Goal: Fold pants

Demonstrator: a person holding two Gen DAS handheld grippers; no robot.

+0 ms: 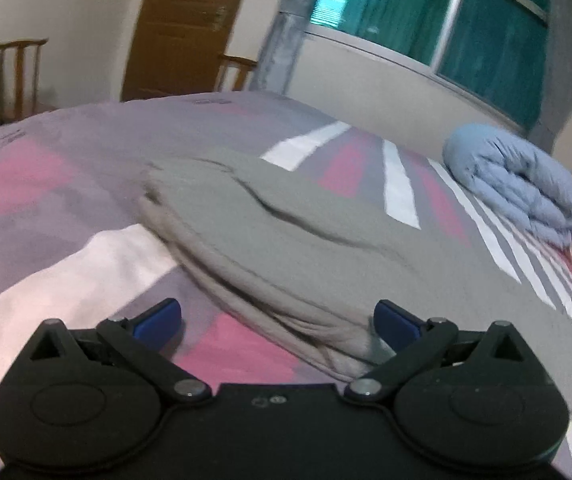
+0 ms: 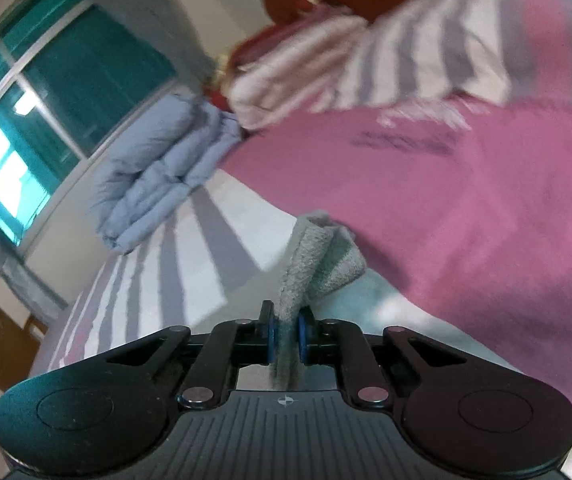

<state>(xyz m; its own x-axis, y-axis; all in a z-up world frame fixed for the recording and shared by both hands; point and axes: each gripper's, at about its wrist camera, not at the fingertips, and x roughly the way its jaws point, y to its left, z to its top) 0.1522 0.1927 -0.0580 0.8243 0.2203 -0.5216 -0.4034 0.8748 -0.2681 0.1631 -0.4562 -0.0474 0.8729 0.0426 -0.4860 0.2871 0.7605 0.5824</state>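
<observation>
your right gripper (image 2: 286,330) was clamped on a bunched edge of the grey pants (image 1: 286,232), w/ only a thin pinch of cloth between the pads. your left gripper (image 1: 278,320) had its fingers wide apart, holding nothing, right finger just beside the near edge of the stack. the pants lay partly folded in layers on the bed cover (image 1: 46,184), near the blue quilt (image 1: 517,184).

risk: that shallow pinch could've slipped if you pulled hard, dropping the edge. w/ the left not gripping, layers could've dragged & skewed.

left view showed the whole pile & its creases; right view showed only the grip itself & the pillow (image 2: 385,60), not the pile.
</observation>
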